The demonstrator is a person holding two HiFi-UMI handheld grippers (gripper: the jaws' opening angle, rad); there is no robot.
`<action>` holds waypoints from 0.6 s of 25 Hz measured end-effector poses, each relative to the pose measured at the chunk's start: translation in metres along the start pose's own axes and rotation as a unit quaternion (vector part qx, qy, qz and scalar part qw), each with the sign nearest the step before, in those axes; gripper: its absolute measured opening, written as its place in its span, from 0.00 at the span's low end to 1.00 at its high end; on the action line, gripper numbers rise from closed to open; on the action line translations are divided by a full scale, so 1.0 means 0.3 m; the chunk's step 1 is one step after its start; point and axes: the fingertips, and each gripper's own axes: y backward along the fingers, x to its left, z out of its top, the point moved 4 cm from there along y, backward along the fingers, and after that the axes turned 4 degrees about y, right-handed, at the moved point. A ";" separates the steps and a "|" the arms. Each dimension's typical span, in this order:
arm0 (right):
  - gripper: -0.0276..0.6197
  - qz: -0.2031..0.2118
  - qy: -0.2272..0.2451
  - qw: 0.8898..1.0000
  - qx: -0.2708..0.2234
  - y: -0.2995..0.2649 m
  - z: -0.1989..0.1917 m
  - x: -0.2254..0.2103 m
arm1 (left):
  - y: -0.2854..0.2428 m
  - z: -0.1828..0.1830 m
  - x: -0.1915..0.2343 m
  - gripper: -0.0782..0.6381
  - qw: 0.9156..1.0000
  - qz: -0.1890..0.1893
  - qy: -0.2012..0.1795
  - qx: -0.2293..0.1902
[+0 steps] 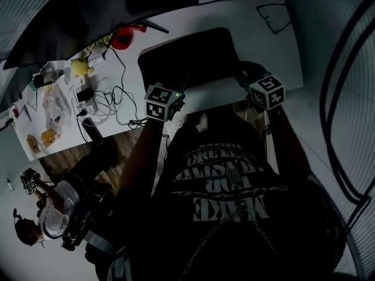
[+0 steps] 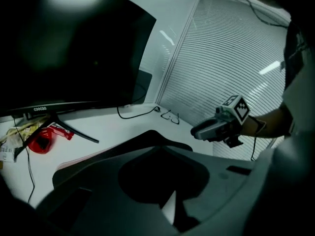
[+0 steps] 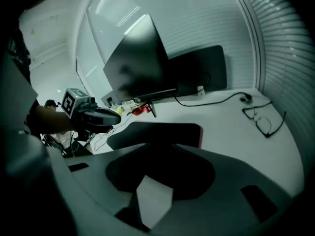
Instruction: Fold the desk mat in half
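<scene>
Left gripper [image 2: 170, 208] has its fingers pressed together, empty; right gripper [image 3: 152, 198] has its fingers apart, with only white desk [image 3: 221, 127] showing between them. The dark mat [image 1: 187, 57] lies on the desk just ahead of both sets of fingertips. The monitor [image 2: 74, 58] beyond the mat reads "coocaa"; the right gripper's cube [image 1: 266, 91] shows a 5.

The left arm [image 1: 140, 151] and right arm [image 1: 282, 139] reach forward side by side. The left gripper [image 1: 176, 92] tilts downward, its fingers [image 2: 98, 181] drawn together to a thin slit with nothing seen between them. Well apart to their right, the right gripper [image 1: 246, 78] also tilts down. Its fingers [image 3: 221, 181] stand apart, nothing between them.
</scene>
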 end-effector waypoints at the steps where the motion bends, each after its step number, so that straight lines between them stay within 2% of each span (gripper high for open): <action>1: 0.23 0.007 -0.014 1.000 0.012 -0.010 -0.019 -0.043 | -0.024 -0.005 0.005 0.12 1.000 -0.001 0.003 0.010; 3: 0.26 0.020 -0.043 0.998 0.035 -0.024 -0.063 -0.116 | -0.064 -0.006 0.009 0.13 1.000 -0.003 0.007 0.026; 6: 0.28 0.060 -0.096 0.991 0.069 -0.053 -0.128 -0.190 | -0.109 0.015 0.007 0.20 0.999 -0.007 0.005 0.037; 9: 0.31 0.120 -0.152 0.976 0.096 -0.102 -0.180 -0.225 | -0.140 0.051 -0.002 0.20 0.999 -0.010 -0.004 0.039; 10: 0.31 0.139 -0.167 0.971 0.104 -0.119 -0.195 -0.229 | -0.144 0.065 -0.008 0.16 0.999 -0.008 -0.008 0.038; 11: 0.32 0.158 -0.177 0.965 0.110 -0.135 -0.205 -0.228 | -0.145 0.077 -0.016 0.12 0.999 -0.006 -0.012 0.038; 15: 0.32 0.228 -0.195 0.947 0.112 -0.199 -0.186 -0.213 | -0.134 0.110 -0.055 0.12 0.998 -0.001 -0.031 0.046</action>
